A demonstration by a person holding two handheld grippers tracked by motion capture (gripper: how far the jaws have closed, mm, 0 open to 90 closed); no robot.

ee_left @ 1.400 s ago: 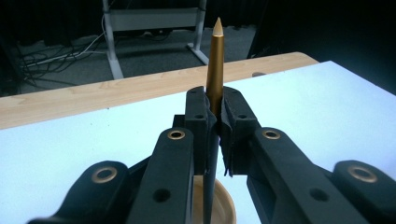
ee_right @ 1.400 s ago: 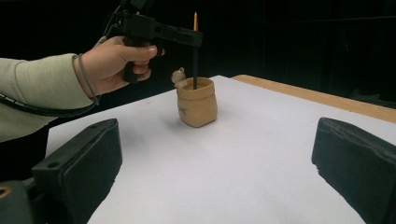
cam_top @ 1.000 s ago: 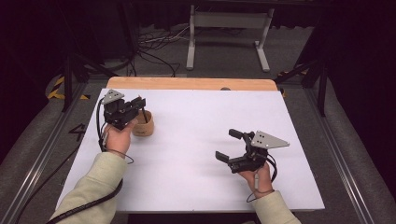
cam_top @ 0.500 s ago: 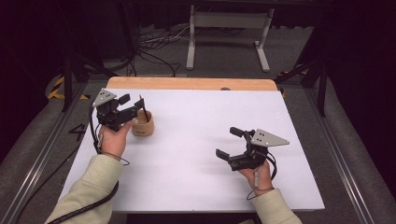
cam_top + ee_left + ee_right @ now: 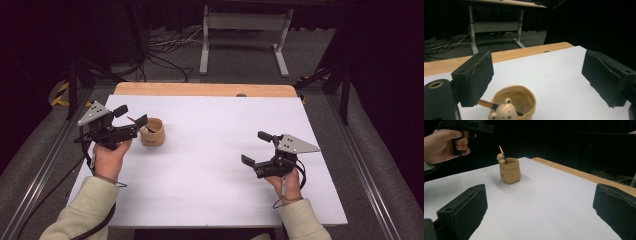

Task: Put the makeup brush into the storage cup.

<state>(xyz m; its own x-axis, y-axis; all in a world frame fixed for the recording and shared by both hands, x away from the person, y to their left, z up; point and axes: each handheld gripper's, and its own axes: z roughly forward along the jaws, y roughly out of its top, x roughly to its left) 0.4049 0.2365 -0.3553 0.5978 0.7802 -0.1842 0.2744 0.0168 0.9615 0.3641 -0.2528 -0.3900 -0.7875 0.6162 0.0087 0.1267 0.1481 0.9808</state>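
Cup [image 5: 152, 132] stands on white table [image 5: 210, 165] (dark room); both jaws spread, empty.

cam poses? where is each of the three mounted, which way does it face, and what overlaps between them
High view: above the near table edge, looking forward and down; both forearms, left gripper, right gripper, small tan pot.
Left gripper view: rides the left gripper, looking over the pot below its open jaws, toward the far table edge.
Right gripper view: rides the right gripper, facing across the white sheet to the pot; left hand shows.
Shared: the pot.
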